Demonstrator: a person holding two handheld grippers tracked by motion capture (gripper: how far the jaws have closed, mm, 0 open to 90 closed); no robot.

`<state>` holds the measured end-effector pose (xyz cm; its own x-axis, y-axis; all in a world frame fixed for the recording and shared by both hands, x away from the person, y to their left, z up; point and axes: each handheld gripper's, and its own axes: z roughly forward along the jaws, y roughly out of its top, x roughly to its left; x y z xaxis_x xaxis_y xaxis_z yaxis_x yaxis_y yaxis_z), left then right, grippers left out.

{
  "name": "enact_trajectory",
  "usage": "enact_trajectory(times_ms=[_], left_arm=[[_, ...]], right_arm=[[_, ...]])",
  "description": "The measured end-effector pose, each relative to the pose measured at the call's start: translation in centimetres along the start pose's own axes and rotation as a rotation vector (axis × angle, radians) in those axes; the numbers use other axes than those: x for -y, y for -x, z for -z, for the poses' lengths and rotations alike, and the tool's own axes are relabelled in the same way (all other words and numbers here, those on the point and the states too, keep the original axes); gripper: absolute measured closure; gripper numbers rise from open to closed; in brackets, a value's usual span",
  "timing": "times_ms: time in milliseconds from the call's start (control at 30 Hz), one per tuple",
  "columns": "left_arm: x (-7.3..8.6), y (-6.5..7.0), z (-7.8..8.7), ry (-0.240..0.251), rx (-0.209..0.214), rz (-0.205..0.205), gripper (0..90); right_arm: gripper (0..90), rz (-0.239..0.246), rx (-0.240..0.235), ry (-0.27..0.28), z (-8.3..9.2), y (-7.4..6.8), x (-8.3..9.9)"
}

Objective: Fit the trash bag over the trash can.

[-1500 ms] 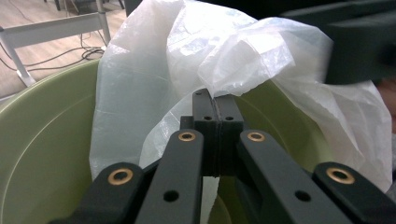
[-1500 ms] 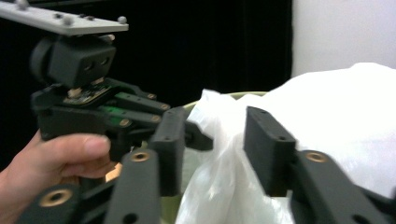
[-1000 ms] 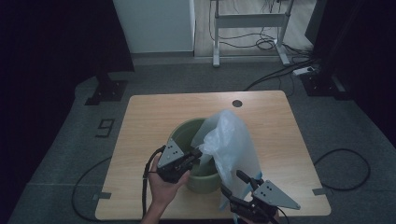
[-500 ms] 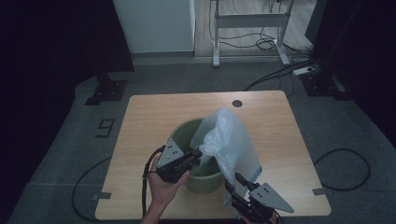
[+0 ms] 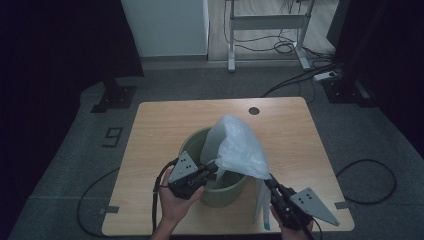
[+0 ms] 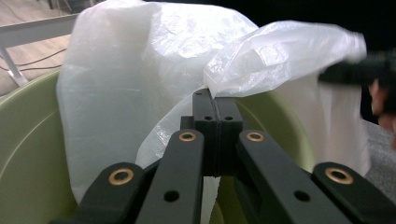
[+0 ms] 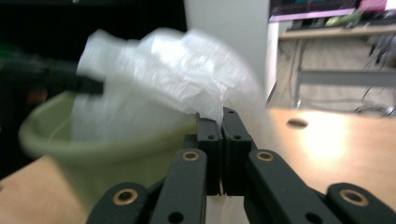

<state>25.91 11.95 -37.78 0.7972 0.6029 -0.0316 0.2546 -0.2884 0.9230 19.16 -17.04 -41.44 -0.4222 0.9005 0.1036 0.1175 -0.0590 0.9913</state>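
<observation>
A pale green bucket [image 5: 196, 137] stands on the wooden table [image 5: 160, 125], with a white translucent plastic bag [image 5: 239, 147] rising out of it. My left gripper [image 5: 214, 167] is at the bucket's near left rim, shut on a fold of the bag [image 6: 140, 70] over the bucket's inside [image 6: 28, 154]; its jaws [image 6: 215, 100] press together on the film. My right gripper [image 5: 267, 181], at the bucket's near right, has just closed its jaws on the bag's hanging edge. In the right gripper view its tips [image 7: 220, 119] pinch the film beside the bucket [image 7: 107, 144].
A dark round hole [image 5: 254, 110] sits in the table's far side. Behind the table stand a white cabinet [image 5: 165, 25] and a metal desk frame [image 5: 265, 22]. Cables [image 5: 370, 175] trail on the grey floor to the right.
My right gripper has moved forward toward the bucket and its jaws have gone from open to shut on the bag's edge. The left gripper has kept still.
</observation>
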Motion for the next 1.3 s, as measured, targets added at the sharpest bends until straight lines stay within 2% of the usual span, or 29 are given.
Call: enact_trajectory(times_ms=[33, 167, 233, 267, 333, 400, 467, 500, 533, 567, 600, 633, 667, 700, 733, 800, 833, 967, 1300], left_arm=[[0.0, 0.0, 0.0, 0.000, 0.000, 0.000, 89.6], [-0.1, 0.4, 0.1, -0.004, 0.028, -0.018, 89.6], [-0.2, 0.7, 0.2, -0.007, 0.050, -0.027, 89.5], [-0.2, 0.7, 0.2, -0.007, 0.050, -0.027, 89.5], [-0.2, 0.9, 0.3, -0.007, 0.065, -0.034, 89.4], [-0.1, 1.1, 0.5, -0.008, 0.066, -0.038, 88.7], [0.0, 1.1, 0.7, -0.005, 0.067, -0.036, 88.3], [0.1, 1.0, 0.8, -0.005, 0.064, -0.033, 85.7], [0.2, 0.9, 1.1, 0.002, 0.046, -0.030, 81.9], [0.2, 0.9, 1.1, 0.002, 0.046, -0.030, 75.7], [0.3, 0.9, 1.2, 0.008, 0.026, -0.031, 75.7], [0.2, 0.8, 1.7, 0.027, -0.001, -0.027, 62.3], [0.2, 0.8, 1.7, 0.027, -0.001, -0.027, 56.1], [0.1, 0.7, 2.0, 0.035, -0.012, -0.025, 56.1], [0.0, 0.7, 2.2, 0.040, -0.018, -0.029, 49.0], [-0.4, 0.7, 2.6, 0.044, -0.025, -0.046, 41.3], [-0.7, 0.7, 2.9, 0.049, -0.032, -0.058, 38.9], [-1.2, 0.8, 3.3, 0.061, -0.046, -0.061, 36.6], [-1.9, 0.8, 4.4, 0.104, -0.071, -0.061, 28.4]], right_arm=[[88.2, 0.000, 0.000, 0.000, 0.0, 0.0, 0.0], [88.7, 0.014, 0.001, 0.067, -0.1, 0.5, -2.7], [88.7, 0.038, -0.010, 0.110, -0.4, 0.3, -4.8], [88.7, 0.038, -0.010, 0.110, -0.4, 0.3, -4.8], [88.7, 0.057, -0.026, 0.133, -0.7, -0.1, -6.2], [88.7, 0.082, -0.058, 0.135, -1.6, -0.5, -7.7], [88.7, 0.085, -0.068, 0.132, -1.9, -0.5, -8.0], [88.7, 0.090, -0.109, 0.109, -2.9, -0.7, -8.6], [88.7, 0.089, -0.117, 0.101, -3.2, -0.8, -8.6], [88.7, 0.089, -0.117, 0.101, -3.2, -0.8, -8.6], [88.7, 0.090, -0.131, 0.090, -3.6, -0.9, -8.6], [88.7, 0.096, -0.168, 0.068, -4.4, -1.2, -8.3], [88.7, 0.096, -0.168, 0.068, -4.4, -1.2, -8.3], [88.7, 0.100, -0.175, 0.060, -4.6, -1.3, -8.1], [88.7, 0.105, -0.189, 0.049, -5.0, -1.4, -7.8], [88.7, 0.106, -0.205, 0.031, -5.4, -1.5, -7.4], [88.8, 0.104, -0.217, 0.013, -5.7, -1.4, -7.1], [88.8, 0.104, -0.215, -0.005, -5.9, -1.2, -6.7], [88.8, 0.109, -0.194, -0.007, -5.2, 0.0, -7.0]])
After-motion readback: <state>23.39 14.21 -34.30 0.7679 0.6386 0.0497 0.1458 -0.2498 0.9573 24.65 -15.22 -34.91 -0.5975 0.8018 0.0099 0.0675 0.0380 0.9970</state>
